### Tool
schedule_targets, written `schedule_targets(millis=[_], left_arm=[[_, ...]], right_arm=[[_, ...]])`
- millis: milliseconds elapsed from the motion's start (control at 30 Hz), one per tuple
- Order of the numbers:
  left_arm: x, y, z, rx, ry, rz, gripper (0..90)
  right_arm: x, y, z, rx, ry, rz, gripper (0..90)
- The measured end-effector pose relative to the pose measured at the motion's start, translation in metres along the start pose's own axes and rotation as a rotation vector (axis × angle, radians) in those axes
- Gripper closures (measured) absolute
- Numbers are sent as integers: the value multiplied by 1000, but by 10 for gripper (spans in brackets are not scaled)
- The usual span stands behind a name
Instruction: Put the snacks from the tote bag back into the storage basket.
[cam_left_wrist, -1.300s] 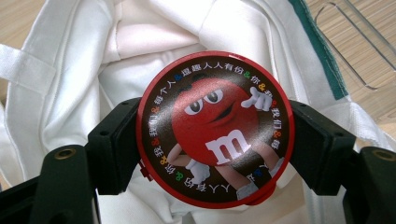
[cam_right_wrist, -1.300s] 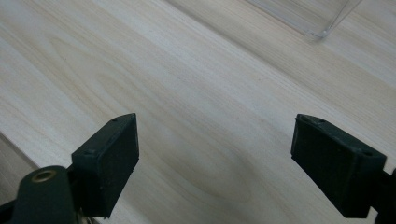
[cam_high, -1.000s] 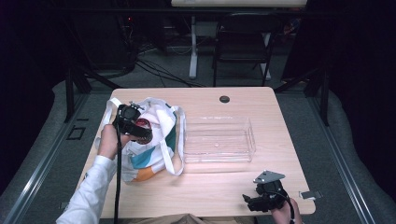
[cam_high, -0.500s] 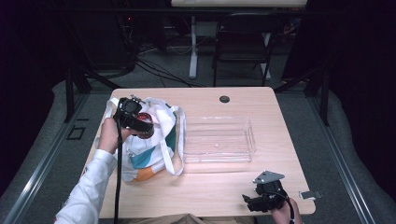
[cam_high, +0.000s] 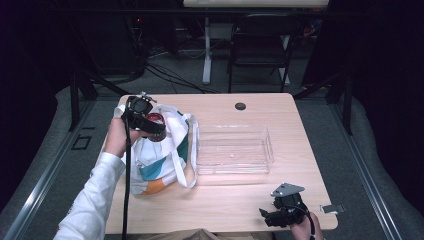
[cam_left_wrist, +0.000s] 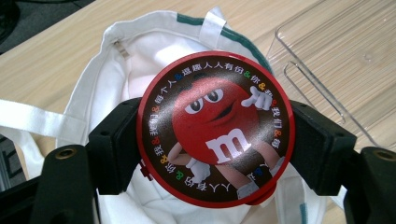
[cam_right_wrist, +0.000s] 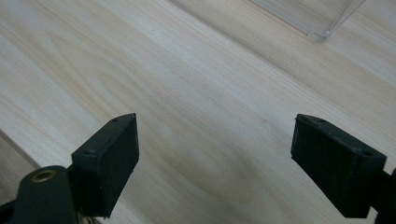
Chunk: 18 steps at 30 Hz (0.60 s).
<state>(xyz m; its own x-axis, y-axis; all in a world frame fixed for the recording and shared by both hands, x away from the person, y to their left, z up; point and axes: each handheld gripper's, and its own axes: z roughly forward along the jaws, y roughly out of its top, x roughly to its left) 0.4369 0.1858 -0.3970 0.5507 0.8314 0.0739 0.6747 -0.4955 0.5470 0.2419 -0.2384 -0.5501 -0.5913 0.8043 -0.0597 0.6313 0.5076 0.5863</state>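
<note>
High view: the left gripper (cam_high: 150, 126) holds a round red M&M's tin (cam_high: 155, 120) over the white tote bag (cam_high: 165, 150); the clear plastic tray (cam_high: 234, 150) lies at three o'clock from it, so the left hand is nearer.

Left gripper view: its jaws are clamped on the tin's (cam_left_wrist: 215, 128) rim at nine and three o'clock, printed face up.

Right gripper view: the right gripper (cam_right_wrist: 229, 158) hangs with its jaws wide apart over the bare worktop (cam_right_wrist: 187, 93).

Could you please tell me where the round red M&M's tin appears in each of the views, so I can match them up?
High view: the round red M&M's tin sits upper left, clamped in the left hand-held gripper above the white tote bag.
Left gripper view: the tin is in the centre, between the jaws.
Right gripper view: not in it.
Shared landmark: the clear plastic tray, at upper right and at the top edge.
</note>
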Motion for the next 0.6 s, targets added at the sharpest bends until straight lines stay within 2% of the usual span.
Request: schedule_targets(millis=[400,600], left_arm=[[-9,20,-16,-38,-13,27,260],[-17,28,-17,-50,-23,42,261]], right_arm=[[0,-1,-1,0,-4,8,147],[0,0,0,2,2,5,147]])
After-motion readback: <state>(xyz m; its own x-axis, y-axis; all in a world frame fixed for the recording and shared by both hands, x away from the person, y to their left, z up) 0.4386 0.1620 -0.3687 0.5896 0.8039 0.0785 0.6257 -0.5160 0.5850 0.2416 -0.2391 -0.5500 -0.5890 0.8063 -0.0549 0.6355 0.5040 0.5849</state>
